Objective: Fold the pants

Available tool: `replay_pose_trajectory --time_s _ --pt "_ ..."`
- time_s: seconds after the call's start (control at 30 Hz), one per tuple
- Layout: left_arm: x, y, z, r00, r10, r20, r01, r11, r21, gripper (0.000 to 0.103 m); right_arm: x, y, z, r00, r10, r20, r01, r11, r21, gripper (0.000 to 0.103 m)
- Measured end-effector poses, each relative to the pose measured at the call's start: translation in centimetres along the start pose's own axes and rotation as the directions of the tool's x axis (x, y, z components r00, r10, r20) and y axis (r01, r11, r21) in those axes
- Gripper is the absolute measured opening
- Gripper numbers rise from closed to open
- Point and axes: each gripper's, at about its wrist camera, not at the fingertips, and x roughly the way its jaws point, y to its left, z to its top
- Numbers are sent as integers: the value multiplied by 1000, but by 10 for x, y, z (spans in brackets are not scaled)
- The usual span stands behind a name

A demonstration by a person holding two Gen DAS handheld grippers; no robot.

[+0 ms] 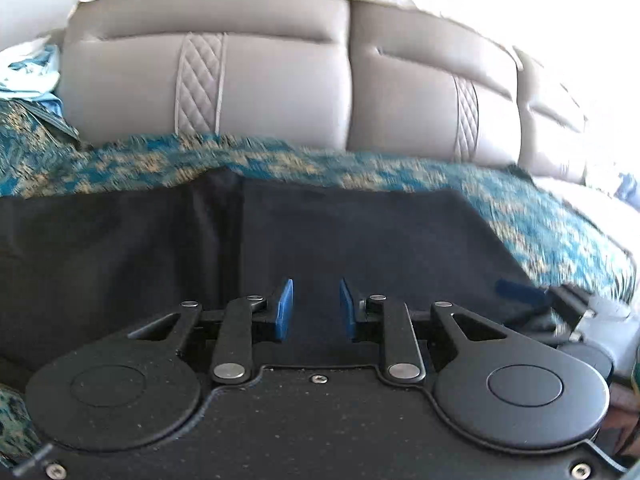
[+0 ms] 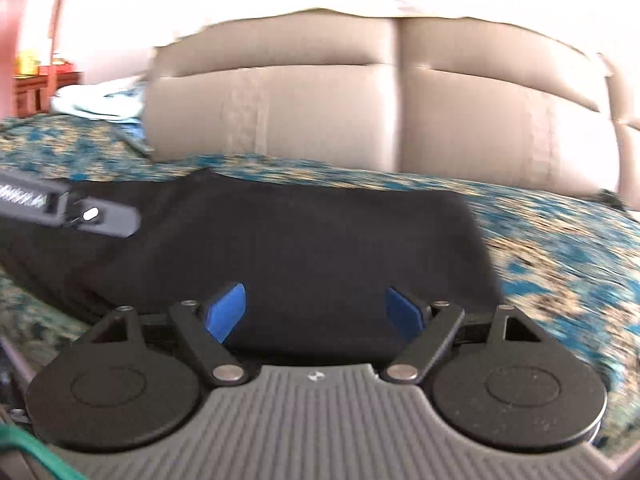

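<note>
Black pants (image 1: 340, 232) lie flat on a teal and beige patterned bedspread (image 1: 280, 160), with a straight folded edge on the right. My left gripper (image 1: 316, 308) hovers low over the cloth; its blue pads stand a narrow gap apart with nothing pinched between them. In the right wrist view the same pants (image 2: 300, 240) fill the middle. My right gripper (image 2: 316, 312) is wide open just above their near edge, holding nothing. Part of the left gripper's body (image 2: 92, 216) shows at the left of this view, over the pants.
A padded beige headboard (image 1: 260, 80) rises behind the bed, also seen as the headboard (image 2: 320, 112). Crumpled light blue cloth (image 2: 100, 100) lies at the far left by it. Reddish wooden furniture (image 2: 32, 80) stands beyond the bed's left side.
</note>
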Motion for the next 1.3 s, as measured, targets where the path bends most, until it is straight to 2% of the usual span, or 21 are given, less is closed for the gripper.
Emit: replay_pose_trajectory --time_s 0.2,0.33,0.43,0.7,0.8,0.87,0.93,1.0,1.07,1.17,1.3 --pt "25 2 -15 996 18 -92 -22 999 -37 24 -2 -30 -14 986 -163 -23 164 985 47 87" --pt "32 8 -18 996 30 -88 -35 998 -53 22 2 -48 -19 967 -250 -52 254 961 107 91" --pt "33 7 -18 996 39 -86 -42 998 -38 22 6 -59 -20 964 -259 -64 266 949 170 94" --pt "30 0 -19 995 53 -81 -54 998 -13 24 10 -52 -17 957 -288 -47 291 946 139 94" --pt "30 0 -17 996 34 -88 -36 999 -13 33 9 -45 -12 955 -297 -24 297 947 126 94" --pt "30 0 -14 995 15 -96 -16 1000 -5 46 10 -39 -8 957 -291 -2 289 951 112 96" --pt "30 1 -10 995 0 -101 0 1000 -4 50 12 -31 -4 962 -274 15 271 958 96 97" --pt "26 6 -6 996 -3 -94 1 1000 -24 60 16 -23 0 967 -253 23 251 965 80 99" --pt "20 14 -3 997 16 -70 -18 999 -41 75 21 -15 4 974 -226 28 224 972 67 103" --pt "10 31 1 998 51 -42 -54 996 -76 88 26 -1 10 984 -173 38 170 984 55 103" --pt "-2 60 3 992 119 -36 -123 984 -125 90 34 20 18 996 -87 17 86 995 55 103"
